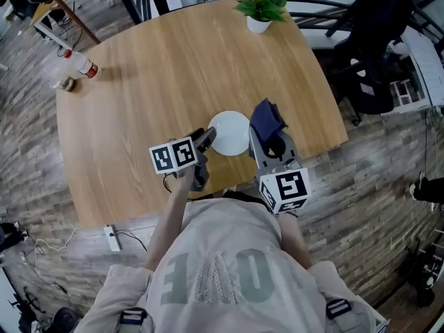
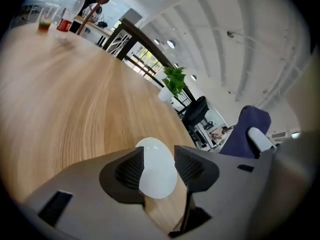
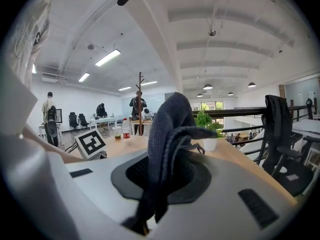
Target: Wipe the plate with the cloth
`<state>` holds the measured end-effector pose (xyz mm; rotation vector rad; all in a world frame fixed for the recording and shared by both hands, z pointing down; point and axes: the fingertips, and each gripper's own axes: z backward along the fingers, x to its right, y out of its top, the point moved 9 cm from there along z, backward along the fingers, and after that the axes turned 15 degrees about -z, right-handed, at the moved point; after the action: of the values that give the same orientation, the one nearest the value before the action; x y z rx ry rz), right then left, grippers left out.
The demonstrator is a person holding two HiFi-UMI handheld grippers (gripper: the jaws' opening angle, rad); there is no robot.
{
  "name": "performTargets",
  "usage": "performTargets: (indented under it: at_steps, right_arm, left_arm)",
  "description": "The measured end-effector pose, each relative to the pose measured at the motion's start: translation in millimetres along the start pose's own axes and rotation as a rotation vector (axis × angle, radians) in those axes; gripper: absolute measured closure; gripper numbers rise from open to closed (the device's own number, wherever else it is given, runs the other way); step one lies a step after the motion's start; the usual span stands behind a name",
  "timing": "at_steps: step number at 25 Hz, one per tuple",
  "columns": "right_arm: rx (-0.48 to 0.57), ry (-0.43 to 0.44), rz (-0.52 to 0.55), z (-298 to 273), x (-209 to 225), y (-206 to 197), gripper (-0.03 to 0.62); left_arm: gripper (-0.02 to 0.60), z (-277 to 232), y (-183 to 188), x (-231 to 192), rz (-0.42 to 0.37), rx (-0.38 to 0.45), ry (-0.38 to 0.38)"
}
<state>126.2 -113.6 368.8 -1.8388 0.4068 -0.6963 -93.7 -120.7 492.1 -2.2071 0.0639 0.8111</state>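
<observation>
Open left claw [image 2: 159, 151] straddles plate [image 1: 232, 132]; right claw [image 3: 165, 170] clamps cloth [image 3: 170, 129].

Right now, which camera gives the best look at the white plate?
The head view: the whole round plate, from above, on the table. The left gripper view shows only part, between its jaws. The right gripper view shows none of it, mostly cloth.

We get bright, even white light. Strip lights [image 3: 107, 57] glow at the upper left of the right gripper view. In the left gripper view the table [image 2: 60, 99] is smeared by blur and the plate [image 2: 156, 169] looks soft. Both gripper views bulge, with black corners. The head view is sharp, shadows faint.
</observation>
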Motion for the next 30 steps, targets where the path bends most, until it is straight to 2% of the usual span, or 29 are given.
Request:
performTargets:
  at_steps: [5, 13, 17, 24, 26, 28, 30]
  right_arm:
    - [-0.031, -0.028, -0.019, 0, 5, -13, 0.536]
    - [-0.024, -0.081, -0.048, 2, 11, -18, 0.535]
    - [-0.032, -0.097, -0.053, 1, 12, -21, 0.534]
    - [-0.048, -0.113, -0.060, 2, 13, -26, 0.534]
    - [-0.052, -0.114, -0.060, 2, 12, -26, 0.535]
    - [-0.061, -0.110, -0.056, 0, 11, -27, 0.534]
    - [-0.072, -0.107, -0.051, -2, 11, -28, 0.534]
  left_arm:
    - [0.394, -10, -19, -18, 0.152, -0.076, -0.016]
    - [0.394, -16, -33, -32, 0.254, -0.155, -0.026]
    - [0.402, -19, -40, -37, 0.277, -0.188, -0.035]
    - [0.442, -26, -43, -41, 0.335, -0.190, -0.065]
    - [0.469, -29, -44, -42, 0.320, -0.202, -0.058]
    - [0.546, -32, -44, -42, 0.282, -0.219, -0.045]
    - [0.546, -35, -43, -42, 0.260, -0.235, -0.045]
